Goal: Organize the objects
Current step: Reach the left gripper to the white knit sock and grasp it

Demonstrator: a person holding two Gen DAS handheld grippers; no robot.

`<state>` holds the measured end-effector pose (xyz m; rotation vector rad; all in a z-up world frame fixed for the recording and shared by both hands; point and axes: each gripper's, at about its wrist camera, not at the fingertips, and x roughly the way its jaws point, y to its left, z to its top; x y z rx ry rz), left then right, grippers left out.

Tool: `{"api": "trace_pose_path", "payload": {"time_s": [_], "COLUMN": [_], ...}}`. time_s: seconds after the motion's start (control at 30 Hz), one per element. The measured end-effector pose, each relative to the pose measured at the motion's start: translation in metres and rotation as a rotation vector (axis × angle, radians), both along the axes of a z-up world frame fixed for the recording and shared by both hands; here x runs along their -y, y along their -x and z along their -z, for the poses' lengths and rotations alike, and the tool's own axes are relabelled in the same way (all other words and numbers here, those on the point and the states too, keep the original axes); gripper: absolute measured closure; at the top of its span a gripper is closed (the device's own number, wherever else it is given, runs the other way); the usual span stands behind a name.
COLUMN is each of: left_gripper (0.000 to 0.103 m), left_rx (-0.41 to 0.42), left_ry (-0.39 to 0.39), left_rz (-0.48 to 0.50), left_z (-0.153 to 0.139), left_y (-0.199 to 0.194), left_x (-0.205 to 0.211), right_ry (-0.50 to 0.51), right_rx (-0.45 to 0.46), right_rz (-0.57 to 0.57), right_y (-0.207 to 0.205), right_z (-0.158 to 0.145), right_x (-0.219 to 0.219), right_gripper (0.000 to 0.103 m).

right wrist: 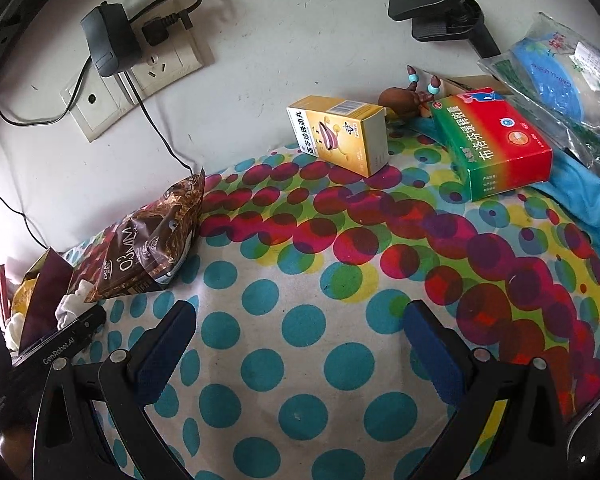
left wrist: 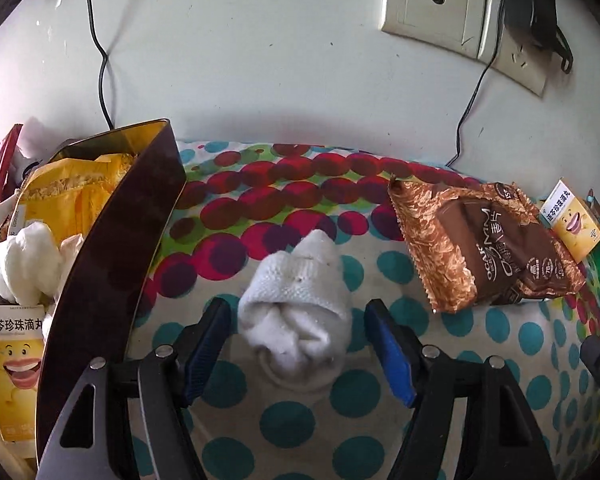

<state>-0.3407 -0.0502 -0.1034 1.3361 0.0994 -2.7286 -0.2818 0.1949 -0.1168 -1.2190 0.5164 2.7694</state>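
A rolled white sock [left wrist: 296, 308] lies on the dotted cloth between the open fingers of my left gripper [left wrist: 298, 320]; the pads stand apart from it on both sides. A dark box [left wrist: 112, 248] at the left holds a yellow bag [left wrist: 72, 196], a white sock [left wrist: 24, 268] and a yellow medicine box [left wrist: 14, 364]. A brown snack packet [left wrist: 488, 240] lies right of the sock and shows in the right wrist view [right wrist: 152, 248]. My right gripper [right wrist: 300, 332] is open and empty over the cloth. A yellow medicine box [right wrist: 340, 134] and a red-green box [right wrist: 496, 140] lie beyond it.
A wall with sockets [right wrist: 140, 76] and a plugged charger [right wrist: 108, 40] with cables stands behind. A brown bead toy [right wrist: 404, 96], a blue towel [right wrist: 580, 184] and a plastic bag [right wrist: 560, 60] sit at the far right. The left gripper's body [right wrist: 52, 348] shows at the left.
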Motion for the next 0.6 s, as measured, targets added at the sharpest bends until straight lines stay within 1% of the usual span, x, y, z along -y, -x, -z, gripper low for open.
{"api": "trace_pose_path", "payload": {"time_s": [0.13, 0.5, 0.57, 0.6], "left_gripper": [0.030, 0.030, 0.035, 0.038], "left_rx": [0.002, 0.000, -0.003, -0.005], "left_ry": [0.012, 0.005, 0.004, 0.000], "left_rz": [0.000, -0.002, 0.004, 0.008], "left_z": [0.0014, 0.0015, 0.0014, 0.0030], "left_y": [0.0009, -0.0022, -0.0033, -0.0027], "left_x": [-0.0030, -0.0051, -0.0061, -0.0051], "right_ry": [0.001, 0.001, 0.002, 0.001], "right_rx": [-0.001, 0.000, -0.001, 0.000], "right_rz": [0.000, 0.000, 0.000, 0.000], "right_y": [-0.0022, -0.0014, -0.0018, -0.0015], "right_z": [-0.0020, -0.0019, -0.0020, -0.0020], "right_x": [-0.0008, 0.0001, -0.0003, 0.0001], "right_gripper": [0.000, 0.000, 0.000, 0.000]}}
